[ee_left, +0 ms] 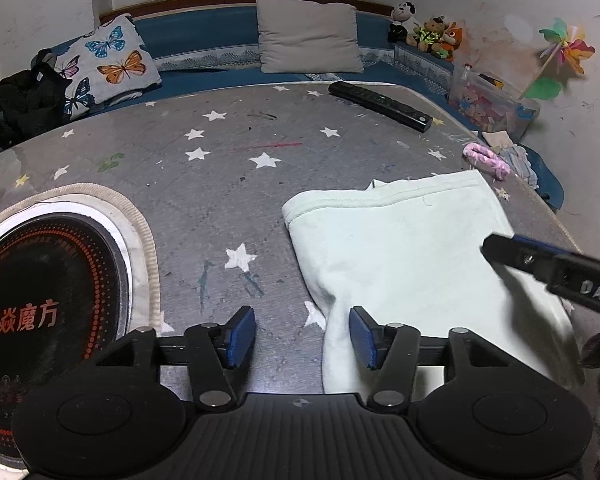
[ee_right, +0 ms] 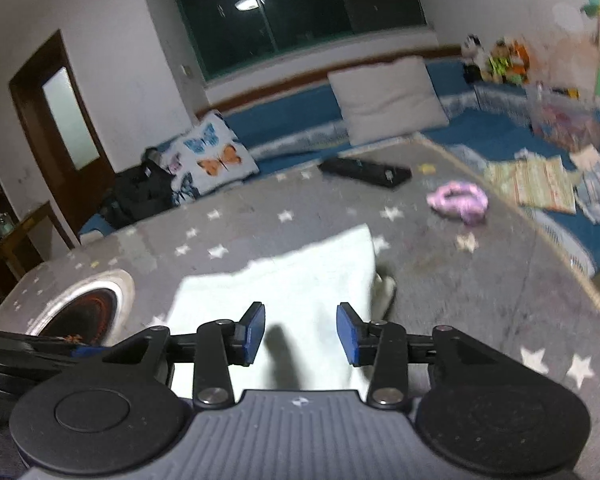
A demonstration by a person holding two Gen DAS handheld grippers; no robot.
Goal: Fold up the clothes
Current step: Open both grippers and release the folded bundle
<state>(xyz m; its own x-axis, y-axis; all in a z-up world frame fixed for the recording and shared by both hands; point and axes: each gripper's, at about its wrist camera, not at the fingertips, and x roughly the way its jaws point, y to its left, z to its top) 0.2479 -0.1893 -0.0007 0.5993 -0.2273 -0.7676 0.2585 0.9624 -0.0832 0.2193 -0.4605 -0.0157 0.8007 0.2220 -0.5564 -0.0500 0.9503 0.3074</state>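
Blue-padded fingers of the left gripper stand spread wide with nothing between them, low over the grey star-print table cover. Its right pad sits just above the near left edge of the pale folded cloth, which lies flat ahead and to the right, its hemmed far edge running toward the table's right rim. Bare cover stretches ahead and to the left of this gripper as far as the black remote control near the far edge; a round black induction cooktop sits in a cut-out close on the left. A pink scrunchie lies beyond the cloth's far right corner, near the rim.

Entering from the right, the right gripper hovers over the same cloth, tilted downward, fingers likewise parted and empty, with its shadow on the fabric. Open cover lies to its right up to the curved table edge.
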